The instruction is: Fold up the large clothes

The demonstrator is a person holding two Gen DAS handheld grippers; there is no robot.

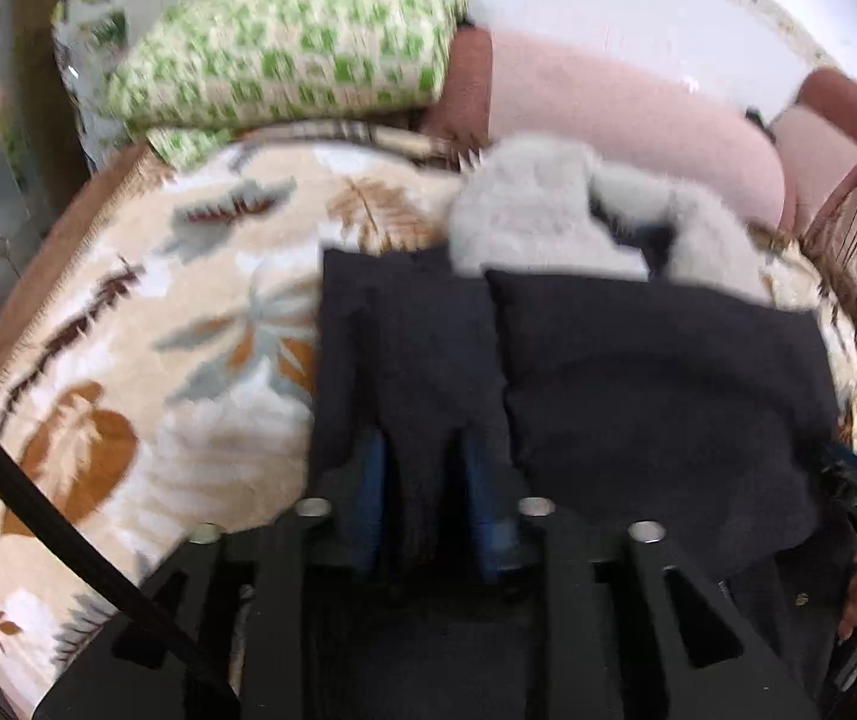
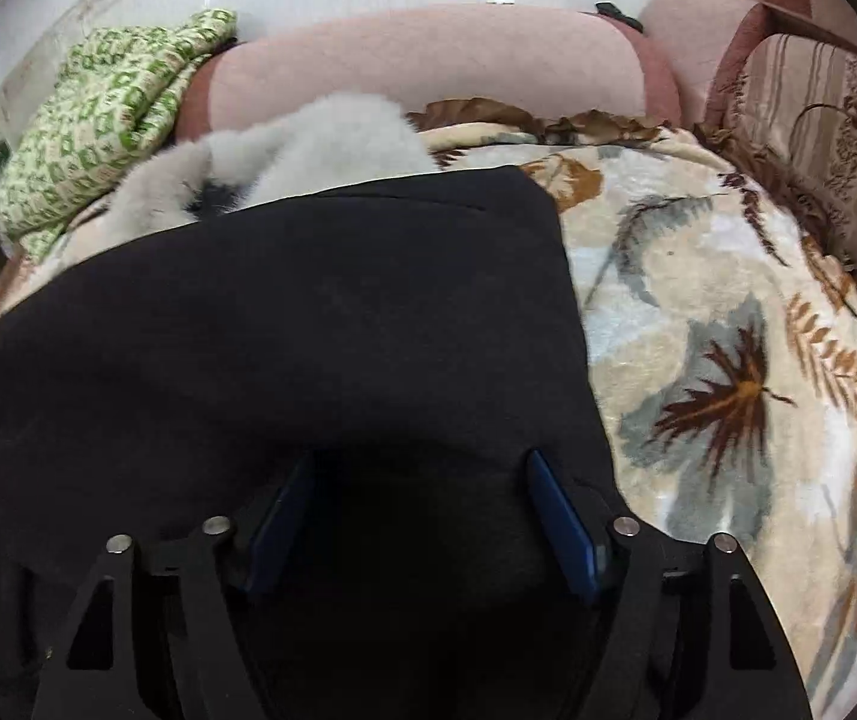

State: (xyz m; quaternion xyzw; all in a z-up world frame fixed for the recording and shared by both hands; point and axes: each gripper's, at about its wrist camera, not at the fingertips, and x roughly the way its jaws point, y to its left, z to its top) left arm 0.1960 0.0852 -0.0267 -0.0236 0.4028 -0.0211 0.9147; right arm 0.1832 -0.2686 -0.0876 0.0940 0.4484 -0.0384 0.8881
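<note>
A large black garment [image 1: 656,384] with a grey fur-trimmed hood [image 1: 548,210] lies on a leaf-patterned blanket [image 1: 146,324]. My left gripper [image 1: 425,450] is shut on a fold of the black garment at its left side and holds that strip up. In the right wrist view the black garment [image 2: 308,324] fills the middle, with the fur hood [image 2: 308,138] behind it. My right gripper [image 2: 422,480] has its blue pads wide apart, resting on the garment's near edge with dark cloth between and under them.
A green-and-white checked cloth [image 1: 284,48] is piled at the back left. A pink sofa backrest [image 2: 428,66] runs along the back, a striped armrest [image 2: 818,120] at the right. Leaf-patterned blanket [image 2: 728,330] spreads to the right of the garment.
</note>
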